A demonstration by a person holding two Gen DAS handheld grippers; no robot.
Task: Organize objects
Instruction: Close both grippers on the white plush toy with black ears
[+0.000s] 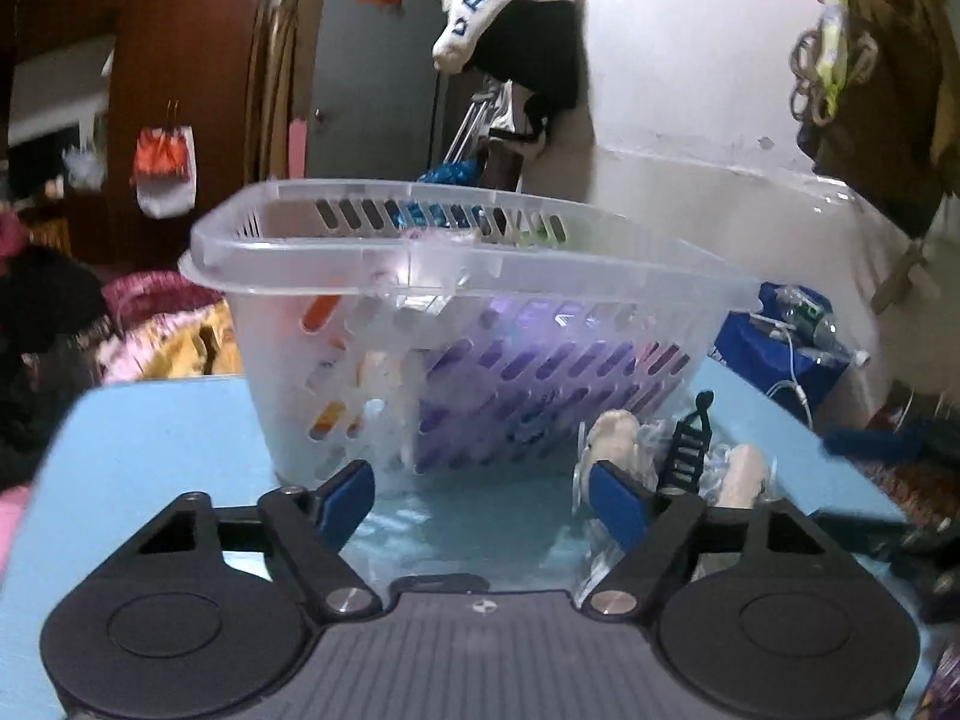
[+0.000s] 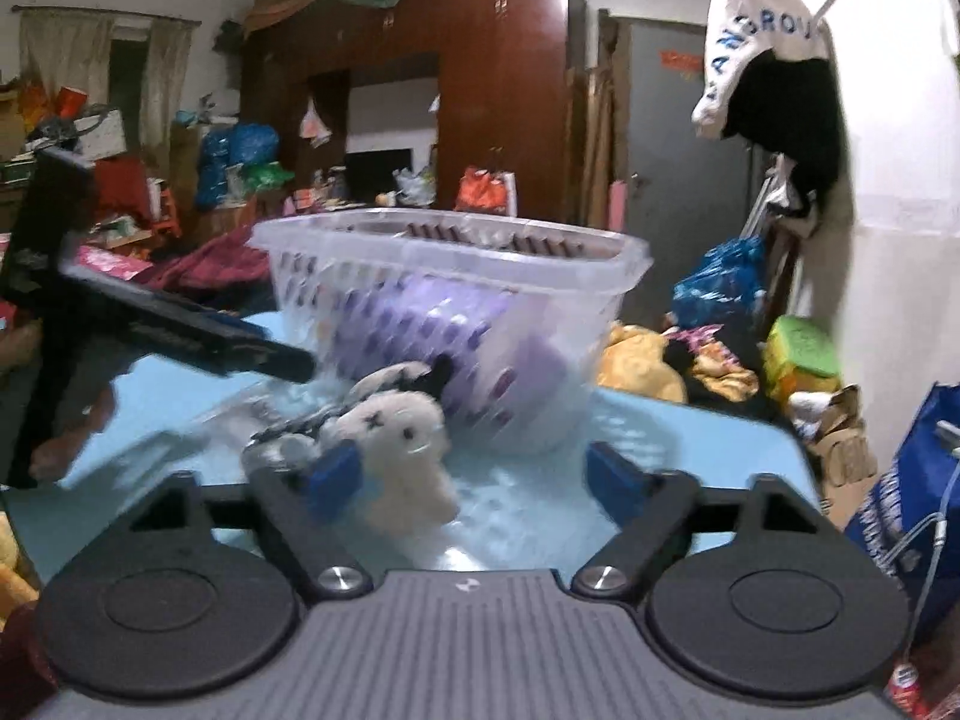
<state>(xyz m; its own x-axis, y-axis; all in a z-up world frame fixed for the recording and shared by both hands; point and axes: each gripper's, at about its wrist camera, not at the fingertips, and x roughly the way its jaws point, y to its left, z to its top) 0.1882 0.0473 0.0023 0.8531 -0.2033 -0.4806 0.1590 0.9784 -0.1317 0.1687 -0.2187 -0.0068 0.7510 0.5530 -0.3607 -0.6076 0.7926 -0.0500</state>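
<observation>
Plush toy (image 2: 403, 456) lies just inside the right claw's (image 2: 474, 483) spread fingers (left claw (image 1: 480, 495) likewise open).

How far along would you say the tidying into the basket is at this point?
Partly done: the clear basket already holds purple items. Nothing is in hand; the left gripper and right gripper are both open. Left to do: the white plush toy in clear wrapping lies on the blue table beside the basket.

A basket (image 2: 456, 324) stands on the bench (image 2: 690, 426). A plush toy (image 2: 402, 450) in plastic wrap lies before it; a door (image 2: 678, 150) stands behind.
</observation>
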